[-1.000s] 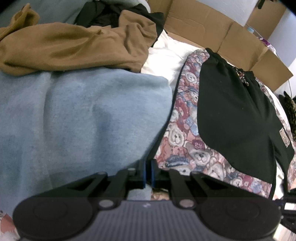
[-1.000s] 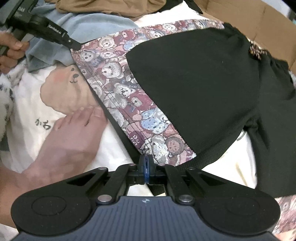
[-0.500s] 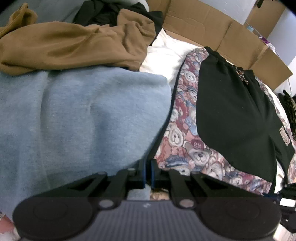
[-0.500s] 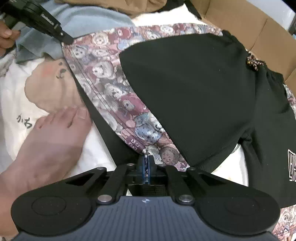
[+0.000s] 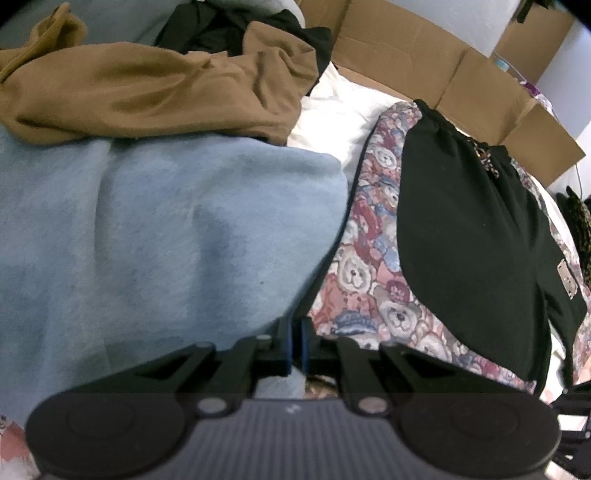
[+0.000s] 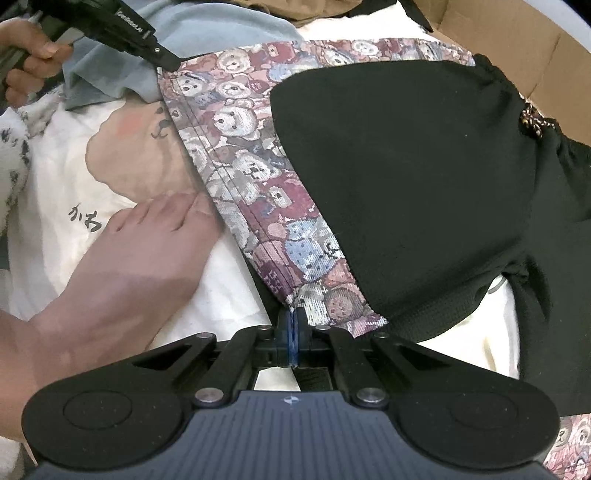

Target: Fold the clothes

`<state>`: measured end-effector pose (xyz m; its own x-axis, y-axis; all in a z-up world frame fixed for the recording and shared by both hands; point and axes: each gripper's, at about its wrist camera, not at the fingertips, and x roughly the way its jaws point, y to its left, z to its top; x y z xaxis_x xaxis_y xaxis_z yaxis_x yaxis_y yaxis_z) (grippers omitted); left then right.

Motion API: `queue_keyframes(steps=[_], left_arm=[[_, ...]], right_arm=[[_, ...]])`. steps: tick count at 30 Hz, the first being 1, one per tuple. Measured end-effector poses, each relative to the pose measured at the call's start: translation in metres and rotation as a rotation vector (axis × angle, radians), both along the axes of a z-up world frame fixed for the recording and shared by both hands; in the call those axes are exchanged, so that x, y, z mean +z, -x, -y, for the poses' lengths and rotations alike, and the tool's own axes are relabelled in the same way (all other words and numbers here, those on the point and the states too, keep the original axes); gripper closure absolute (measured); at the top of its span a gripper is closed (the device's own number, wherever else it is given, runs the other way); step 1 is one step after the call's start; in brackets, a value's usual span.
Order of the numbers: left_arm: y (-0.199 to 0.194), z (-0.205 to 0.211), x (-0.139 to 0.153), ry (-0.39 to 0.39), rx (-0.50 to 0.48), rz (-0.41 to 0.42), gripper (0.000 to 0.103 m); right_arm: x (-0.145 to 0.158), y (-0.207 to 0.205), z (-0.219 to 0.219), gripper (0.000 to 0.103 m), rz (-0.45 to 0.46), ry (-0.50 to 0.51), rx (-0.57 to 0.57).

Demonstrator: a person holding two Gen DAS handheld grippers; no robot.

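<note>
Counting the items in view, we find two grippers, one pair of shorts, one blue garment, one brown garment, one black garment behind it, one white printed sheet and one cardboard box.

We hold the left gripper (image 5: 295, 343) clenched on the far corner of the shorts (image 6: 388, 166); in the right wrist view its tip (image 6: 168, 61) meets the bear-print hem at the upper left. We hold the right gripper (image 6: 293, 336) clenched on the near corner of the same hem, with the printed cloth pinched between the blue pads.

The shorts have black front panels and bear-print side panels. They lie spread on the white printed sheet (image 6: 55, 192), their hem edge drawn in a line between the two grippers and the body of the garment extending to the right of both.

The blue garment (image 5: 147, 240) lies just left of the shorts. The brown garment (image 5: 147, 88) lies beyond it, with the black garment (image 5: 221, 26) behind. The cardboard box (image 5: 424, 55) stands at the far edge.

One bare foot (image 6: 147, 251) rests on the sheet, just left of the hem.
</note>
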<state>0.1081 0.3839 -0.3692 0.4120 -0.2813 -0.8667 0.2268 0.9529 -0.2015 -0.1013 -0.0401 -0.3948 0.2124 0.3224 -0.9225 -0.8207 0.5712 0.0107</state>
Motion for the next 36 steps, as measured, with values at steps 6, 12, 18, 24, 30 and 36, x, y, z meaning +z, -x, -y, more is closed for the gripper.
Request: queue_keyframes(steps=[6,12,18,24,30,36], left_arm=[[-0.005,0.008,-0.009,-0.023,0.004,-0.019,0.096],[-0.008,0.006,0.008,0.000,0.022,-0.022,0.092],[-0.005,0.015,0.031,0.009,-0.007,0.047,0.088],[-0.007,0.035,0.025,0.082,-0.053,0.031,0.088],[-0.007,0.056,0.000,0.034,-0.110,-0.032,0.085],[-0.011,0.037,-0.005,-0.094,-0.048,-0.044,0.098]], right_arm=[[-0.006,-0.007,0.002,0.103,-0.034,0.009,0.023],[0.008,-0.020,0.007,0.102,-0.186,-0.040,-0.001],[0.031,-0.028,0.023,0.101,-0.133,-0.125,-0.127],[0.026,-0.043,0.009,0.101,-0.021,-0.104,-0.194],[0.000,-0.059,0.003,0.099,-0.072,-0.099,-0.291],[-0.009,-0.044,0.020,0.093,-0.053,-0.046,-0.269]])
